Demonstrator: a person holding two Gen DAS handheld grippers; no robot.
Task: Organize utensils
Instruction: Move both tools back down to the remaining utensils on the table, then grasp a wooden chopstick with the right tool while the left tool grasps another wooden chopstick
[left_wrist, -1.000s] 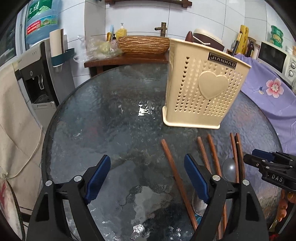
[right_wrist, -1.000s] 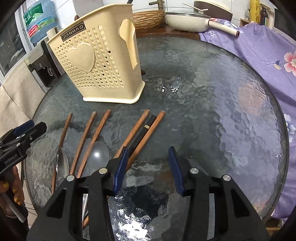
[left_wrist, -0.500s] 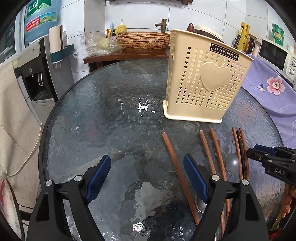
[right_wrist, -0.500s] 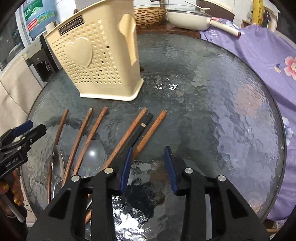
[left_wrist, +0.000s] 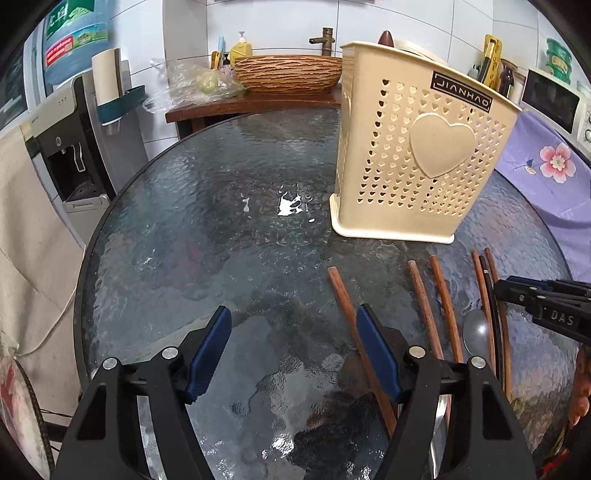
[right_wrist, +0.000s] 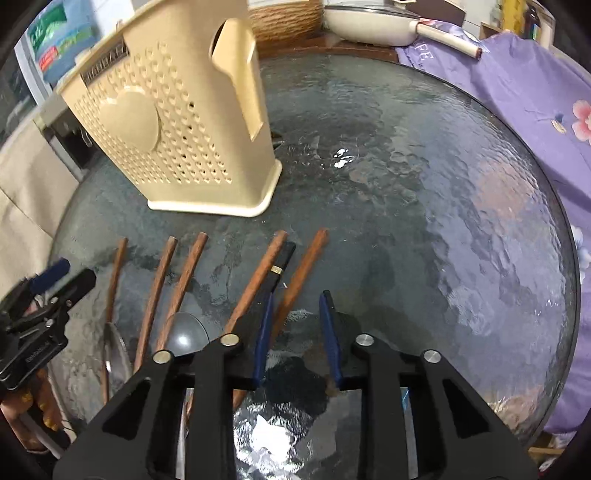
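Note:
A cream perforated utensil holder with a heart on its side stands upright on the round glass table; it also shows in the right wrist view. Several wooden-handled utensils and one black-handled one lie side by side in front of it, with a metal spoon bowl among them. My left gripper is open and empty, left of the leftmost wooden handle. My right gripper is open, its fingers on either side of the rightmost wooden handle.
A purple flowered cloth lies over the table's right side. A wooden side table with a woven basket and a white pan stands behind. A water dispenser stands at the left.
My right gripper has moved forward and down over the rightmost wooden handle, and its jaws have narrowed. My left gripper has drifted slightly and stays open.

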